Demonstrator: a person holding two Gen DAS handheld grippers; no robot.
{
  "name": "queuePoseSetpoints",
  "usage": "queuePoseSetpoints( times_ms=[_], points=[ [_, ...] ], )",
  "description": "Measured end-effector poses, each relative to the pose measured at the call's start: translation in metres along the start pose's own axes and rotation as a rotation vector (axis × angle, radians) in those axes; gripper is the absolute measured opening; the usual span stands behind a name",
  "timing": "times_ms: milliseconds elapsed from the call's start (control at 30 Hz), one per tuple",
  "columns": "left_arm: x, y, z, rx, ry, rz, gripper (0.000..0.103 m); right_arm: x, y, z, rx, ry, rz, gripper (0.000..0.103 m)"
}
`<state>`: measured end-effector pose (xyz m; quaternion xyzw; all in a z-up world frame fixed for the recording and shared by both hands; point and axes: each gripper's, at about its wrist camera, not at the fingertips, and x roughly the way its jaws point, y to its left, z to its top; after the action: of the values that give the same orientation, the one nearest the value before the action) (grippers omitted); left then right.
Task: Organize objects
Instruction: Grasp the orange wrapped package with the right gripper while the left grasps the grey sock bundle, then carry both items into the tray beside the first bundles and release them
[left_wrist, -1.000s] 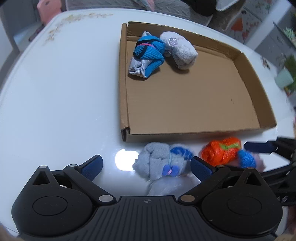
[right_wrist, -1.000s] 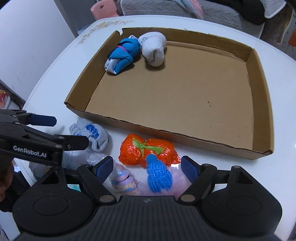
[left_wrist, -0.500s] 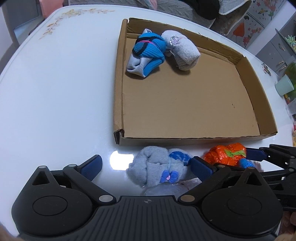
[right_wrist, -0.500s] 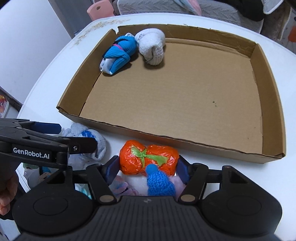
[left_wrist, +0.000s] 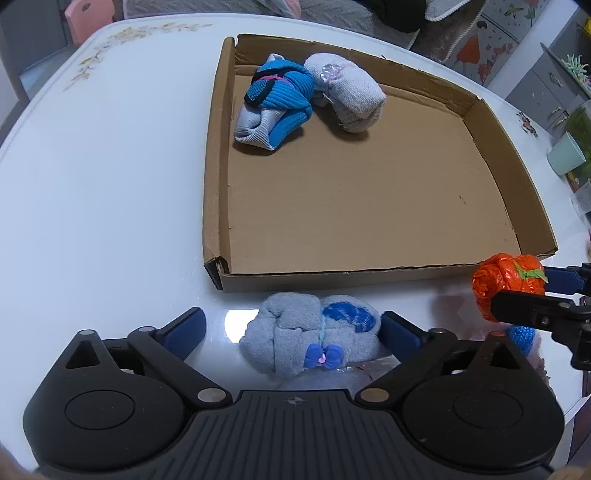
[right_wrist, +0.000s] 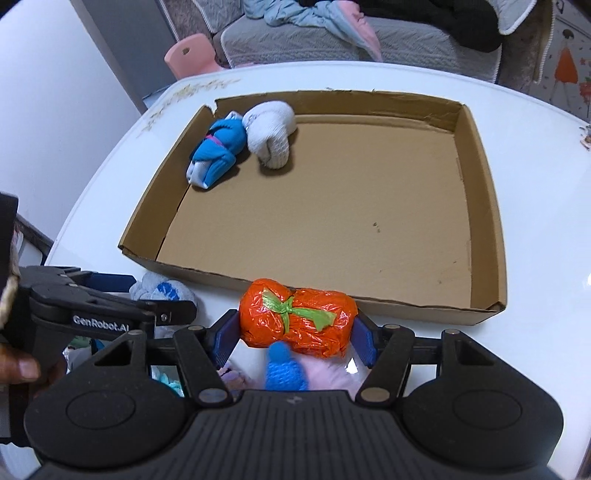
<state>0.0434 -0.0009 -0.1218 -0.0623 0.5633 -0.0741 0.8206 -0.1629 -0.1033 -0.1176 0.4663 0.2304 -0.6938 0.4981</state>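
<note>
A shallow cardboard box (left_wrist: 218, 184) (right_wrist: 484, 221) lies on the white table. In its far left corner sit a blue sock bundle (left_wrist: 277, 103) (right_wrist: 218, 155) and a pale grey one (left_wrist: 351, 96) (right_wrist: 271, 136). My right gripper (right_wrist: 295, 338) is shut on an orange bundle tied with green (right_wrist: 299, 321) (left_wrist: 506, 280), held just in front of the box's near wall. My left gripper (left_wrist: 290, 323) points down with its jaws closing around a grey-and-blue sock bundle (left_wrist: 310, 332) on the table. The right pad is against the bundle; the left pad stands apart from it.
A blue knit piece (right_wrist: 282, 369) and pink fabric (right_wrist: 328, 373) lie under the orange bundle. A green cup (left_wrist: 565, 155) stands at the table's right edge. A pink chair (right_wrist: 190, 55) and a sofa with clothes are beyond the table. A hand (right_wrist: 22, 369) holds the left gripper.
My right gripper closed on the orange bundle and lifted it off the blue knit piece, toward the box. The left gripper has barely moved, with the grey bundle still between its jaws.
</note>
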Motion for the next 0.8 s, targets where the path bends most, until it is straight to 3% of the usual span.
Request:
queuePoseSetpoints(
  times_ms=[167, 633, 800],
  points=[
    [-0.006, 0.002, 0.001, 0.009, -0.009, -0.016, 0.074, -0.004, -0.002, 0.002, -0.007, -0.009, 0.002, 0.059],
    [-0.038, 0.030, 0.006, -0.078, -0.035, -0.004, 0.072, -0.023, -0.013, 0.009, 0.015, -0.046, 0.009, 0.059],
    [-0.066, 0.021, 0.017, -0.026, -0.106, 0.015, 0.072, -0.038, -0.026, 0.011, 0.027, -0.066, -0.002, 0.059]
  ],
)
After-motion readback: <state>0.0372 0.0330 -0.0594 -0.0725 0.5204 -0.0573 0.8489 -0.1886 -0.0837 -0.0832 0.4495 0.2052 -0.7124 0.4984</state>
